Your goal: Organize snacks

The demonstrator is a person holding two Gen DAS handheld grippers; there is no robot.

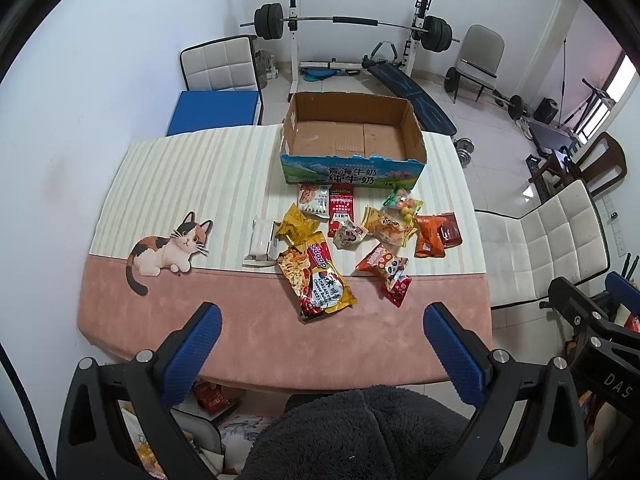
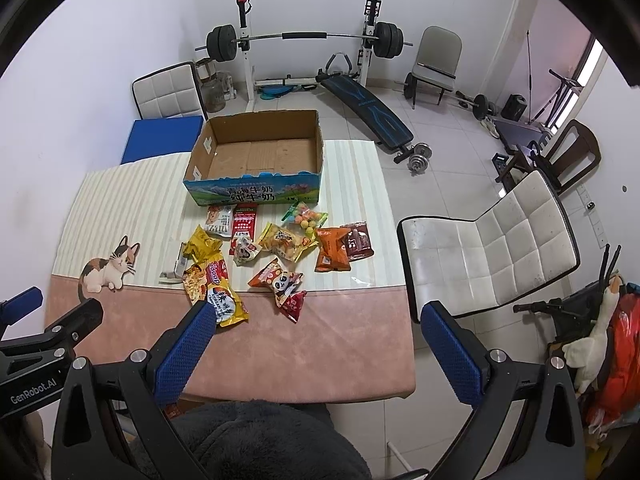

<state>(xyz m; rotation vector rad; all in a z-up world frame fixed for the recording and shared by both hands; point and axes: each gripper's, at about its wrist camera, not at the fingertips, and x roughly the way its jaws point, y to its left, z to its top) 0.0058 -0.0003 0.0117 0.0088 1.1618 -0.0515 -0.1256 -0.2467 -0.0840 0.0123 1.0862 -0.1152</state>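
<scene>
My left gripper [image 1: 322, 326]: spread wide, nothing between the blue pads, hanging over the pink near edge of the table, on my side of the box.

My right gripper [image 2: 318, 326]: also gaping wide and empty, out by the table's right corner, so it sits nearer me and to the right of the box.

Cardboard box [image 1: 352, 136]: open top, looks empty inside, blue printed front with Chinese lettering. It sits at the far end of the table and it's my landmark for everything else.

Snacks: all loose on the cloth just in front of the box, none in it.

Noodle pack [image 1: 316, 276]: the biggest one, red and yellow, lying furthest from the box toward me and crossing onto the pink strip.

Panda pack [image 1: 386, 264]: red-orange, in front of the box's right half, with a small red packet [image 1: 398, 290] touching it on my side.

Orange bag [image 1: 428, 236]: off the box's right front corner, a dark red pack [image 1: 450, 230] right beside it.

Candy-ball bag [image 1: 404, 204]: clear, colourful balls, close under the box's right front.

White cookie pack [image 1: 314, 198] and tall red packet [image 1: 341, 210]: side by side, nearly touching the box front.

White tissue-like pack [image 1: 262, 242]: left of the pile, forward-left of the box.

Cat print [image 1: 168, 250]: on the tablecloth [image 1: 180, 184], well left of the box.
</scene>
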